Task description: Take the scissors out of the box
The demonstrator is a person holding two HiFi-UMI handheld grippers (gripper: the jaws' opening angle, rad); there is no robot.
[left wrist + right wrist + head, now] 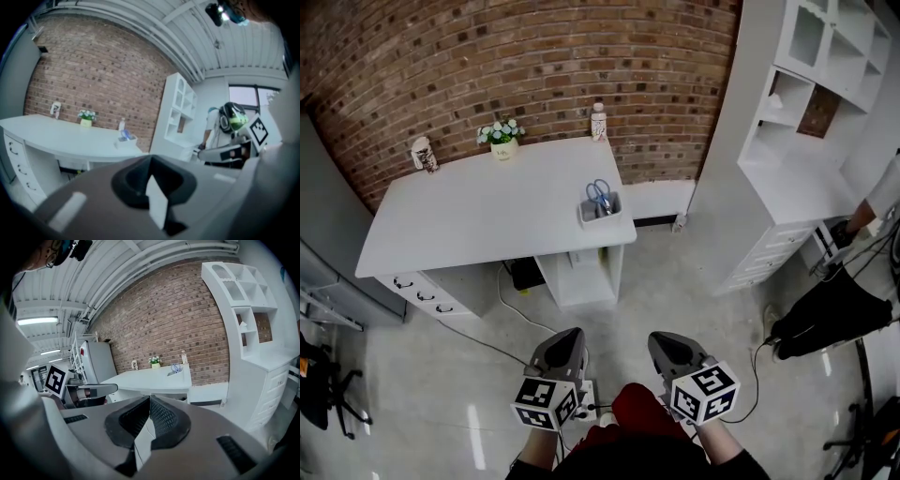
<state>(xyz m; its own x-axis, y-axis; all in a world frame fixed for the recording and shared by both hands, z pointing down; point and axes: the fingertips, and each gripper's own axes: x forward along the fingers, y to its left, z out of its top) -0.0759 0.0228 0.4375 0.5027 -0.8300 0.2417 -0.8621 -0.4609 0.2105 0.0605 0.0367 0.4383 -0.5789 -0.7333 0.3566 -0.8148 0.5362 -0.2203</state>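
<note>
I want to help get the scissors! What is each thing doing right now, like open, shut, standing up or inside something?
scissors: standing in the box, blue handles up.
box: upright on the desk, near its corner.
left gripper: shut, empty.
right gripper: shut, empty.
drawers: closed.
bottle: upright.
flower pot: upright.

Red brick back wall point(534, 56), glossy grey concrete floor point(675, 291). White tabletop point(478, 216) set against the brick, white drawers point(422, 295) under its left end. Tall white cubby shelf unit point(806, 122) on the right, grey cabinet point(323, 225) on the left. White ribbed ceiling point(117, 268), fluorescent tube point(37, 320) lit.
</note>
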